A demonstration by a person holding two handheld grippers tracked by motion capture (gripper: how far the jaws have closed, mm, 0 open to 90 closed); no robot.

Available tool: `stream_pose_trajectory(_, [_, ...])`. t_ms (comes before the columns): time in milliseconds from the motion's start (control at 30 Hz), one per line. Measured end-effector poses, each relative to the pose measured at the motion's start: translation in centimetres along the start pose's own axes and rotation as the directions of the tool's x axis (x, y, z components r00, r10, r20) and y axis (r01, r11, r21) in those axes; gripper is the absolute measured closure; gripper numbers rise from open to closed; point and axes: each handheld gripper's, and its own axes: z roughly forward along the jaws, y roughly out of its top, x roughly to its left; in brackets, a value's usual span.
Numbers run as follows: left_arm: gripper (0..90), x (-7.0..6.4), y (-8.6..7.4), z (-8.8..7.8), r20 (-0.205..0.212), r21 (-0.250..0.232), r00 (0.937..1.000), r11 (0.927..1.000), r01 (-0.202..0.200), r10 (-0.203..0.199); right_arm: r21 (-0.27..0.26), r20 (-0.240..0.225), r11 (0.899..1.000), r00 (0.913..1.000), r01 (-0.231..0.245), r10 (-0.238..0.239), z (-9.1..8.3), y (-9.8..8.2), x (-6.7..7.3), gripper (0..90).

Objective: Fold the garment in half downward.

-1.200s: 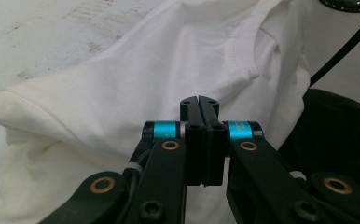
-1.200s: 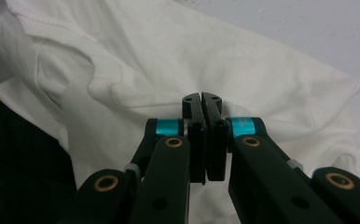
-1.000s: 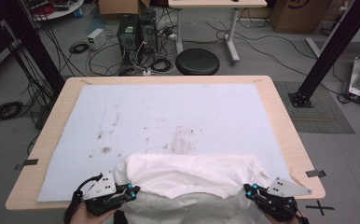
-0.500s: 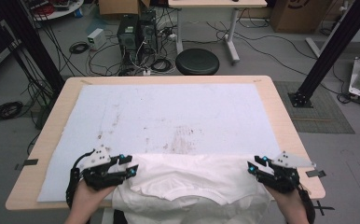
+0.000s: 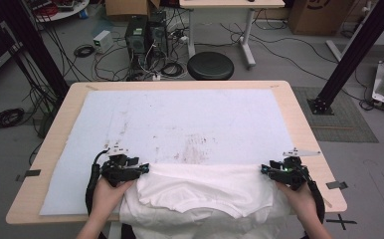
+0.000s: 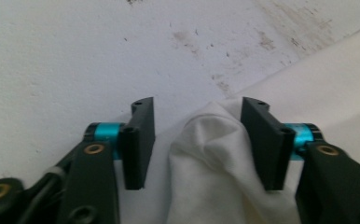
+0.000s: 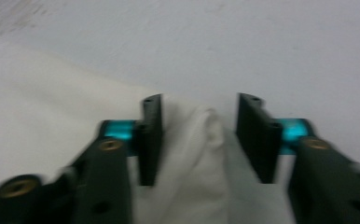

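From above the near side, we look forward and down over the whole surface, with the floor and a round stool beyond its far edge. On each hand we also ride low, looking along two black jaws, very close to the pale sheet. All three views share the white cloth at the near edge: its left corner, its right corner.

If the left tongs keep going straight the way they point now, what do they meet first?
The bunched fold of the white cloth garment already sits between the open left tongs, so that comes first. Beyond it lies the stained pale blue table cover, which looks free as far as the picture shows, though depth is hard to judge.
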Motion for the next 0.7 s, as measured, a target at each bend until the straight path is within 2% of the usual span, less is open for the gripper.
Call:
stream_pose_trajectory(33, [63.5,0.0,0.0,0.0,0.0,0.0,1.0,1.0,0.0,0.0,0.0,0.0,1.0,1.0,0.0,0.0,0.0,0.0,0.0,69.9])
stream_pose_trajectory(67, [63.5,0.0,-0.3,0.0,0.068,0.009,0.9974,0.9997,0.023,-0.024,0.001,-0.027,1.0,0.9995,0.013,-0.013,0.0,-0.1,0.2,74.1])
stream_pose_trajectory(100, [75.8,-0.2,-0.3,0.0,0.064,0.002,0.9979,0.9999,0.011,-0.012,-0.012,-0.011,0.997,0.9973,0.072,-0.072,-0.1,-0.3,0.8,79.4])
stream_pose_trajectory(200, [77.8,0.2,0.1,-0.1,0.074,0.009,0.997,0.9998,0.02,-0.021,-0.03,-0.014,0.996,0.9965,0.082,-0.083,-0.2,-0.1,0.5,80.4])
stream_pose_trajectory(333, [79.1,0.4,1.7,-0.2,0.056,0.0,0.9976,0.9991,-0.042,0.042,-0.08,-0.022,0.993,0.9954,0.091,-0.093,-0.4,1.5,0.1,81.2])
stream_pose_trajectory(433, [79.4,0.5,3.3,-0.3,0.029,-0.012,0.9957,0.9961,-0.088,0.088,-0.104,-0.014,0.987,0.9916,0.127,-0.129,-0.2,3.6,0.1,81.4])
stream_pose_trajectory(467, [79.4,0.6,3.9,-0.5,0.016,-0.021,0.9954,0.9953,-0.095,0.095,-0.124,0.014,0.981,0.9892,0.146,-0.146,-0.1,5.1,0.1,81.4])
stream_pose_trajectory(500, [79.3,0.9,4.5,-0.6,0.01,-0.033,0.9949,0.9945,-0.1,0.1,-0.132,0.018,0.98,0.989,0.148,-0.147,0.0,5.9,0.0,81.4])
stream_pose_trajectory(533, [79.3,1.3,5.1,-0.7,0.008,-0.052,0.9957,0.9944,-0.092,0.092,-0.132,0.018,0.98,0.989,0.148,-0.147,0.0,5.9,0.0,81.4])
stream_pose_trajectory(567, [79.4,1.6,5.8,-0.8,0.001,-0.063,0.9958,0.9938,-0.091,0.091,-0.14,0.021,0.979,0.9892,0.147,-0.145,0.1,6.6,-0.2,81.4])
stream_pose_trajectory(600, [79.3,2.0,6.4,-0.8,-0.007,-0.077,0.9953,0.9922,-0.097,0.097,-0.145,0.048,0.977,0.9872,0.157,-0.152,0.5,8.2,-0.5,81.4])
stream_pose_trajectory(633, [79.3,2.3,7.1,-0.6,-0.01,-0.084,0.9954,0.9918,-0.096,0.096,-0.145,0.048,0.977,0.9872,0.157,-0.152,0.5,8.2,-0.5,81.4])
stream_pose_trajectory(700, [79.3,3.0,8.4,-0.2,-0.025,-0.087,0.9941,0.9904,-0.108,0.106,-0.151,0.07,0.976,0.9867,0.156,-0.147,1.3,10.4,-0.9,81.3])
